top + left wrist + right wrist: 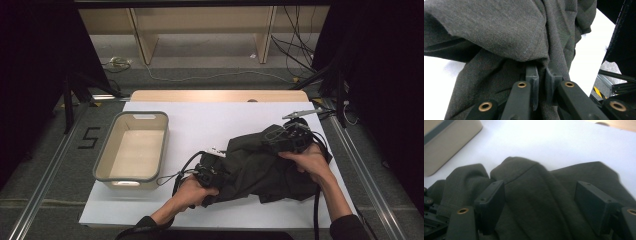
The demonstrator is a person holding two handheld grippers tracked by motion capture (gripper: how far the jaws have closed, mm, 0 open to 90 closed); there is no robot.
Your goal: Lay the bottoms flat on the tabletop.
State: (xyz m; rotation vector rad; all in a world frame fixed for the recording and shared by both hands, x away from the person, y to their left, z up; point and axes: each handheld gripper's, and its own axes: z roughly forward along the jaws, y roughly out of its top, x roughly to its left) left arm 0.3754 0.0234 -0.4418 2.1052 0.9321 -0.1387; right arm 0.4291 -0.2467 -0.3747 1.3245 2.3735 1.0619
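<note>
Dark cloth [260, 170], a crumpled grey-green garment, lies on the white counter [210, 125] in the high view, right of the middle. My left hand [192, 192] holds my left gripper [212, 172] against its near-left edge, and my right hand [312, 162] holds my right gripper [287, 135] at its far-right end. A beige basket [132, 150] with a grey rim sits on the counter, well to the left of the garment.

From the left gripper view, my left gripper [541, 80] is clamped on a fold of the cloth [499, 32], the jaws nearly together with fabric pinched between them.

From the right gripper view, my right gripper [541, 202] stands wide apart, its jaws on either side of a raised ridge of cloth [536, 192]. A corner of the basket [446, 142] shows at the upper left.
</note>
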